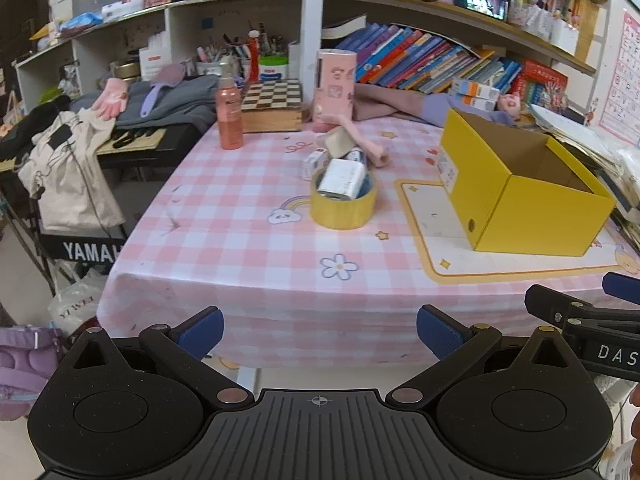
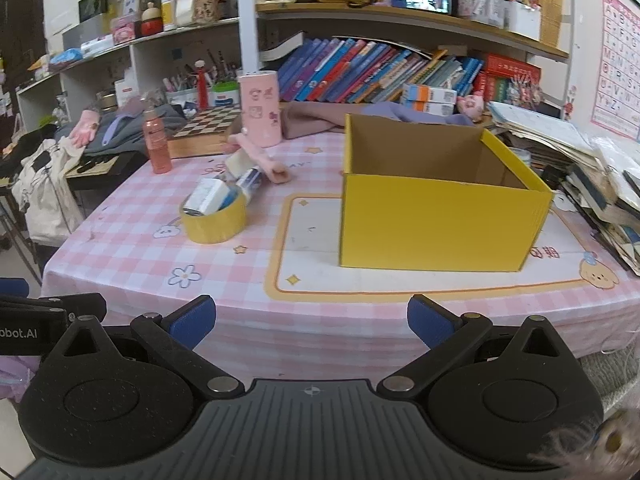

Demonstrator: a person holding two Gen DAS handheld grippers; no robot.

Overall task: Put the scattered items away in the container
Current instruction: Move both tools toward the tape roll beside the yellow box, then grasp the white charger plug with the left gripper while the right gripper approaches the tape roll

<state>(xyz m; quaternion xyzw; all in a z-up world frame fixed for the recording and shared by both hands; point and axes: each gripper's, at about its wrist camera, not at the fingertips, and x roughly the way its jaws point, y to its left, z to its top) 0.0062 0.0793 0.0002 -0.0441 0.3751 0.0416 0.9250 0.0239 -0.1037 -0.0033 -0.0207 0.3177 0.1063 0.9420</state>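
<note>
Yellow box [image 2: 440, 224] sits at the table's right, apparently empty; nothing tidied yet. Tape roll [image 2: 213, 222], small white box [image 2: 206, 196] and pink sock [image 2: 264, 162] lie left of it. Left gripper [image 1: 320, 330] and right gripper [image 2: 311, 322] gape wide, empty, near the table edge

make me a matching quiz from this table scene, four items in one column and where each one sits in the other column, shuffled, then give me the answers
Items
1. yellow box
2. small white box
3. orange-pink bottle
4. chessboard

Places
A. lying across the top of the yellow tape roll
B. standing upright near the table's far left corner
C. on the white mat with the yellow border
D. at the back of the table, just right of the bottle

Pairs: 1-C, 2-A, 3-B, 4-D
</note>
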